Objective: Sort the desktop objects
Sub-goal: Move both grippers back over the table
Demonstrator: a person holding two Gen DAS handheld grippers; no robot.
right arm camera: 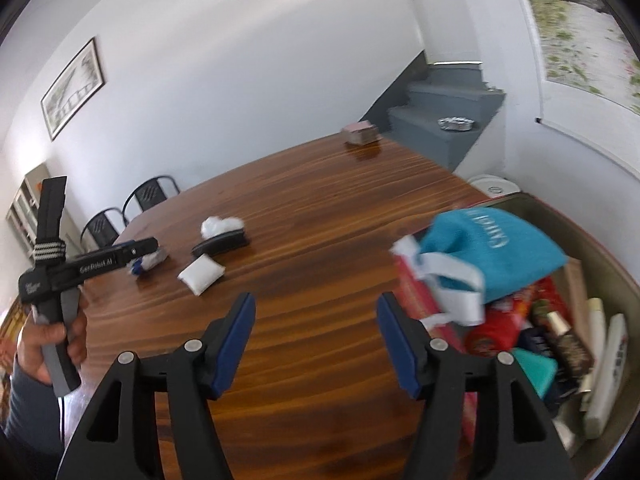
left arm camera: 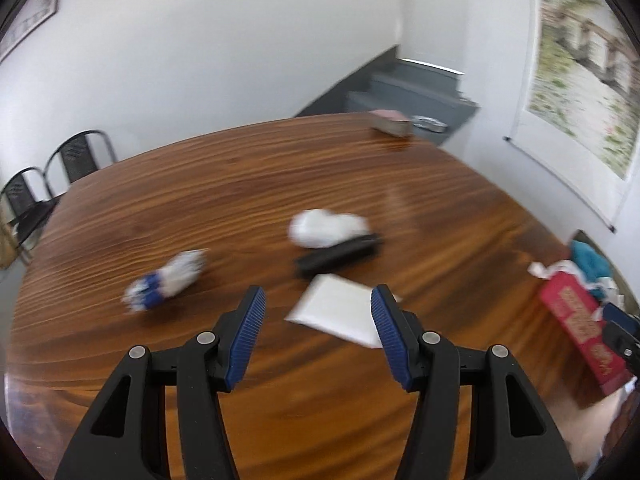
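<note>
Just ahead of the spread, empty left gripper [left arm camera: 318, 306] lies a white packet [left arm camera: 340, 310], probably the next pick; lower and close. The right gripper [right arm camera: 316, 314] is spread, empty.

The table [left arm camera: 280, 184] is reddish-brown wood with wavy darker grain. Both the left gripper [left arm camera: 318, 312] and the right gripper [right arm camera: 316, 320] are black with blue ribbed pads [left arm camera: 250, 332]. On the wood lie a flat white packet [left arm camera: 340, 312], a white lump [left arm camera: 324, 226], a black case [left arm camera: 340, 256] and a white-and-blue bundle [left arm camera: 166, 280]. The bin [right arm camera: 612, 264] is dull olive; in it are a teal pouch [right arm camera: 496, 248] with white lettering and white ribbons, and a red box [left arm camera: 576, 320] with gold characters. The stairs [right arm camera: 444, 120] are grey, the walls white, the chairs [left arm camera: 76, 156] black.
</note>
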